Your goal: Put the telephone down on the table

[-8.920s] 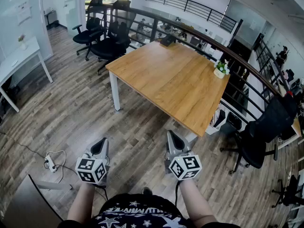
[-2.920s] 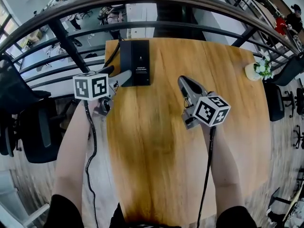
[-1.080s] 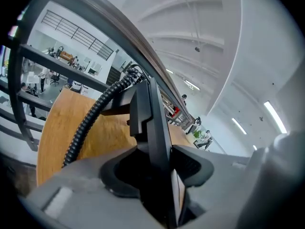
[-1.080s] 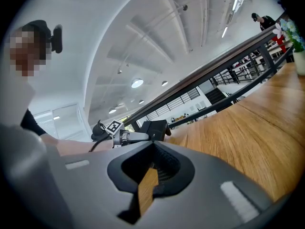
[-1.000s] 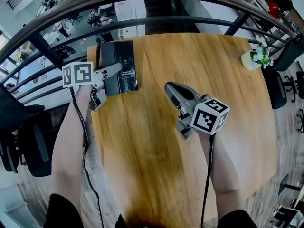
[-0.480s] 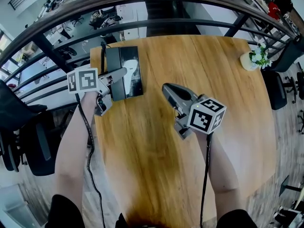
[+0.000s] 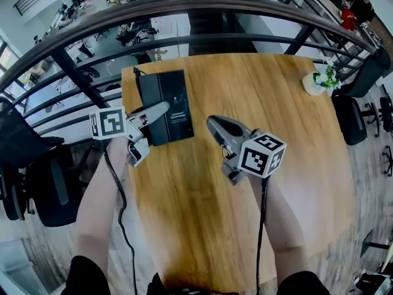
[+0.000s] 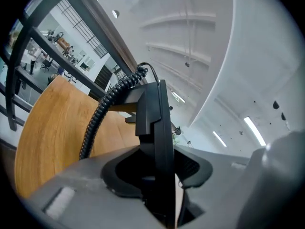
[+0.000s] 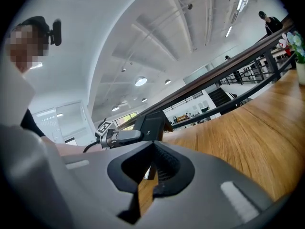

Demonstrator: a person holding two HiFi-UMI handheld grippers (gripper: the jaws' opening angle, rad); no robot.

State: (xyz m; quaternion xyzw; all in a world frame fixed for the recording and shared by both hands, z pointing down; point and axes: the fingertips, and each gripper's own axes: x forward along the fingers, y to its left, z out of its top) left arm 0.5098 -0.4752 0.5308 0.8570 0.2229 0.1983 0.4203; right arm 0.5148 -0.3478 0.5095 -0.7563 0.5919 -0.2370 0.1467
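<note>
Since a moment earlier the telephone, pinched edgewise by the left gripper, had swung nearer over the table's far-left corner, so lowering it flat looked wisest, the right gripper pressed together, empty.

Black telephone, flat slab, coiled cord; upper left, over bench corner, clamped by left tongs.
</note>
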